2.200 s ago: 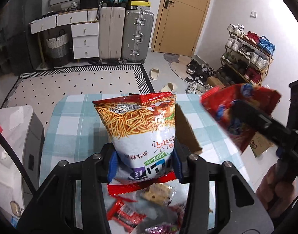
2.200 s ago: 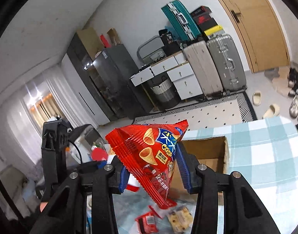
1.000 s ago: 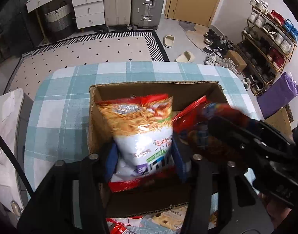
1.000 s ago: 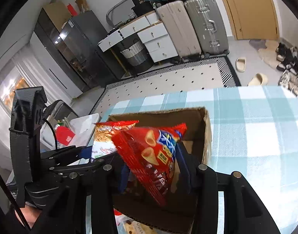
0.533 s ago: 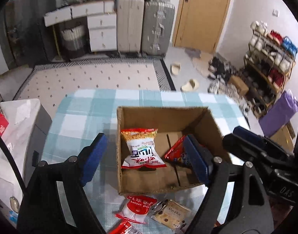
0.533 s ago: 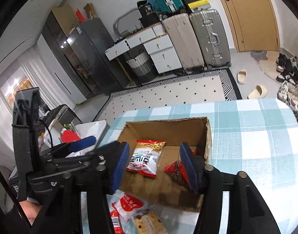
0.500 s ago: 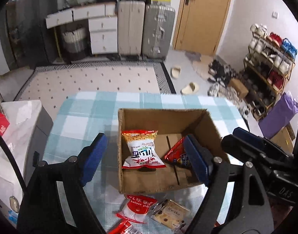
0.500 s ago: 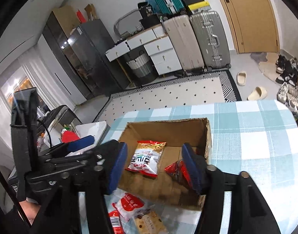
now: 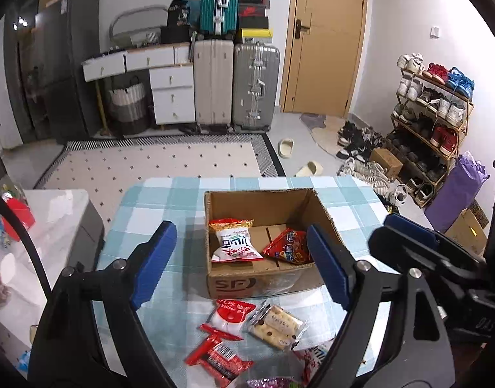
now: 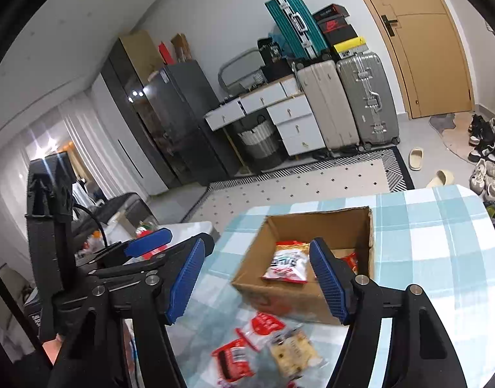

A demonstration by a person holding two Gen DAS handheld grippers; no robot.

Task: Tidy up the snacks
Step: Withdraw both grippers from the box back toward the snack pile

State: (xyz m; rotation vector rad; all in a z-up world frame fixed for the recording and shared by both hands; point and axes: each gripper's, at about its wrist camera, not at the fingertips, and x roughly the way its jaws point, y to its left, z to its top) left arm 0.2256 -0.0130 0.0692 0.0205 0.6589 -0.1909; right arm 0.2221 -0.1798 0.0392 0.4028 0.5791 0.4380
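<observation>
A: Both tools idle. Left gripper (image 9: pixel 237 258) spread wide, nothing between the blue pads; right gripper (image 10: pixel 257 278) the same, gaping and empty. Each hangs above the surface (image 9: pixel 157 200), back from the cardboard box (image 9: pixel 263 283).

B: Box position?

A: Roughly mid-surface, open top up, long side facing the near edge. Inside: the noodle-snack bag (image 9: pixel 234 242) lying flat at the left end of the floor, the red crisp bag (image 9: pixel 289 247) at the right end, tilted against the wall. Apart from each other, so the middle of the floor is free for more.

B: What is left outside?

A: A loose cluster between the box and the near edge: a red-and-white packet (image 9: pixel 229 315) just in front of the box wall, a clear-wrapped biscuit pack (image 9: pixel 276 321) beside it on the right, a red wrapper (image 9: pixel 220 357) nearer the edge. More wrappers at the very bottom of the left view, cut off; cannot identify them.

B: Why the height?

A: My reading: raised and opened to survey and choose the next pick. Thin flat packs lying on cloth will likely need a low, pinching approach at an edge or seam. Task is partway, by my count.
</observation>
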